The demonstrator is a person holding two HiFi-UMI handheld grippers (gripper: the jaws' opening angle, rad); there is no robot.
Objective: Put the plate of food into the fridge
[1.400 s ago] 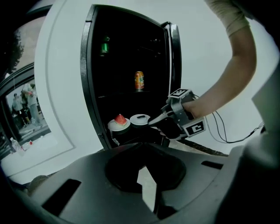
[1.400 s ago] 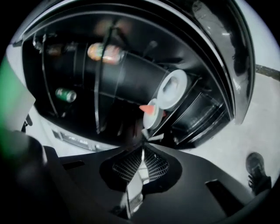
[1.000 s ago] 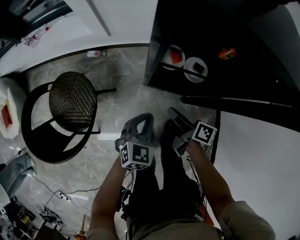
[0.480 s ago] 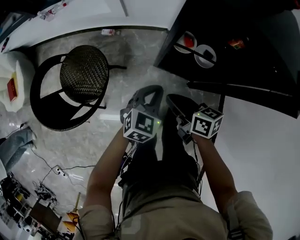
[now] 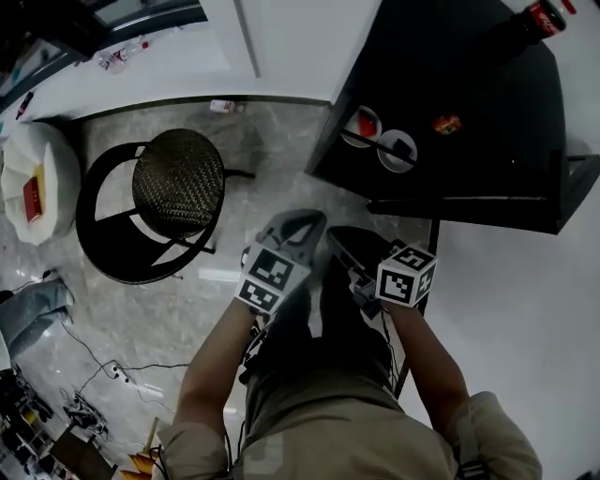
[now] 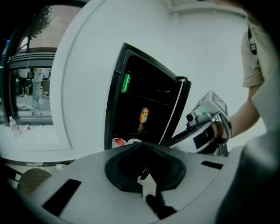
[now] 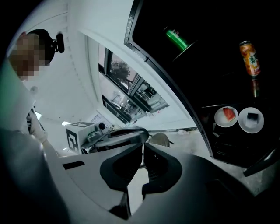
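Note:
The black fridge (image 5: 487,112) stands open at the upper right in the head view. On a low shelf inside sit two small white plates: one with red food (image 5: 362,125) (image 7: 226,116) and one with a dark piece (image 5: 397,148) (image 7: 251,120). My left gripper (image 5: 302,219) (image 6: 142,148) and right gripper (image 5: 337,236) (image 7: 142,148) hover side by side above the floor, short of the fridge. Both are shut with nothing between their jaws. Each gripper shows in the other's view, the right gripper (image 6: 205,117) and the left gripper (image 7: 111,135).
Higher fridge shelves hold an orange can (image 7: 249,57) (image 6: 143,115) and a green can (image 7: 177,38) (image 6: 126,82). The open fridge door (image 5: 469,201) juts out to my right. A round black chair (image 5: 178,183) stands on the marble floor to the left. A cola bottle (image 5: 539,14) tops the fridge.
Both grippers have risen and rolled, staying shut and empty. The head view has shifted, showing more of the fridge and its top.

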